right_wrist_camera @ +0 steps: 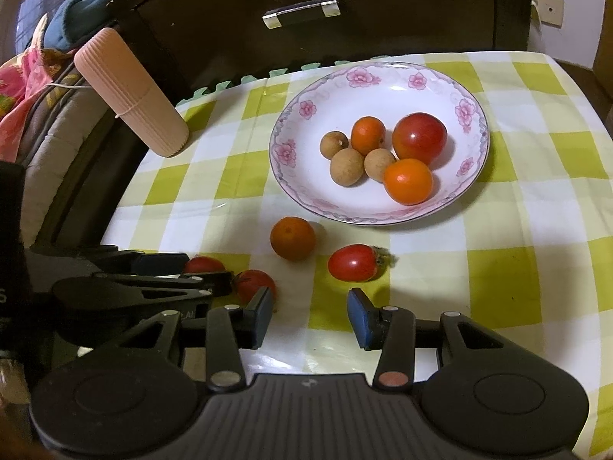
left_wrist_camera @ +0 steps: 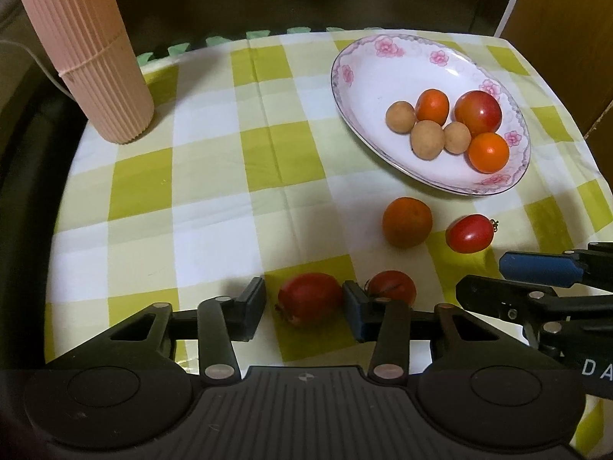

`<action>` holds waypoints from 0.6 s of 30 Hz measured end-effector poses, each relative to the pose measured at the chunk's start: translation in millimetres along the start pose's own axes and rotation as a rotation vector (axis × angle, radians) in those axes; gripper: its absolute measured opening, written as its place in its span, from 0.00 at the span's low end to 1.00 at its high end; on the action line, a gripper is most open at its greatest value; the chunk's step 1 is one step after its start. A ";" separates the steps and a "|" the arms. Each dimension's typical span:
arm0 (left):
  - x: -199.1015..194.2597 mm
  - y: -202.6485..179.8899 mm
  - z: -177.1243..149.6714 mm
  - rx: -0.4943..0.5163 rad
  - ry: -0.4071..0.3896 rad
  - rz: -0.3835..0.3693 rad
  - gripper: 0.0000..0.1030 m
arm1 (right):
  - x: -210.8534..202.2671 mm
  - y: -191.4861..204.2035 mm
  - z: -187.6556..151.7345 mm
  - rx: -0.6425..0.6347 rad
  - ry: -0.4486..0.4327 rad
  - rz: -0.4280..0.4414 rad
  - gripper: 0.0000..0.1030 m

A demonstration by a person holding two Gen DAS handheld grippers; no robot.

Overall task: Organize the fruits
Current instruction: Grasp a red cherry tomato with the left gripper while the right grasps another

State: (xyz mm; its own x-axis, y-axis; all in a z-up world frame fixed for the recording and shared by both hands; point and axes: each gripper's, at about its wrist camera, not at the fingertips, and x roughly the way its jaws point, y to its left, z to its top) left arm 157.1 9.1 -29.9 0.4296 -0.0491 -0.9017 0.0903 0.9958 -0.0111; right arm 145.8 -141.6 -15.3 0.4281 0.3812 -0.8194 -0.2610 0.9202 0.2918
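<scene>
A white flowered plate [left_wrist_camera: 367, 65] [right_wrist_camera: 383, 88] holds several fruits: brown longans, orange fruits and a red tomato [left_wrist_camera: 478, 112] [right_wrist_camera: 420, 138]. Loose on the checked cloth lie an orange fruit [left_wrist_camera: 407, 222] [right_wrist_camera: 292, 238], an oval red tomato [left_wrist_camera: 469, 233] [right_wrist_camera: 351, 262] and two more red tomatoes. My left gripper [left_wrist_camera: 304, 303] is open, its jaws on either side of one red tomato [left_wrist_camera: 309, 298] [right_wrist_camera: 203, 264]; the other tomato [left_wrist_camera: 394, 285] [right_wrist_camera: 253, 283] sits just right of it. My right gripper [right_wrist_camera: 311, 312] is open and empty, just short of the oval tomato.
A ribbed pink cylinder [left_wrist_camera: 82, 50] [right_wrist_camera: 130, 97] stands at the back left of the table. A dark cabinet with a metal handle [right_wrist_camera: 302, 11] is behind the table. The right gripper shows at the right edge of the left wrist view [left_wrist_camera: 544, 280].
</scene>
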 end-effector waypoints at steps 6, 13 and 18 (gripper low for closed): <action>-4.9 1.3 -4.8 -0.015 0.002 0.005 0.42 | 0.9 0.6 1.0 -0.003 0.004 0.001 0.40; -19.6 8.4 -15.8 -0.026 0.017 0.013 0.42 | 3.3 3.2 0.4 -0.018 0.013 0.000 0.40; -21.7 11.5 -29.3 -0.053 0.047 0.010 0.42 | 10.3 7.1 4.6 0.017 0.023 0.046 0.40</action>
State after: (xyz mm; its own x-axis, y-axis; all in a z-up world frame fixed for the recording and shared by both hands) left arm 122.5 23.9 -23.1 0.3872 -0.0369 -0.9213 0.0385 0.9990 -0.0238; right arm 152.3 -130.7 -19.4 0.3957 0.4217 -0.8159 -0.2654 0.9030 0.3380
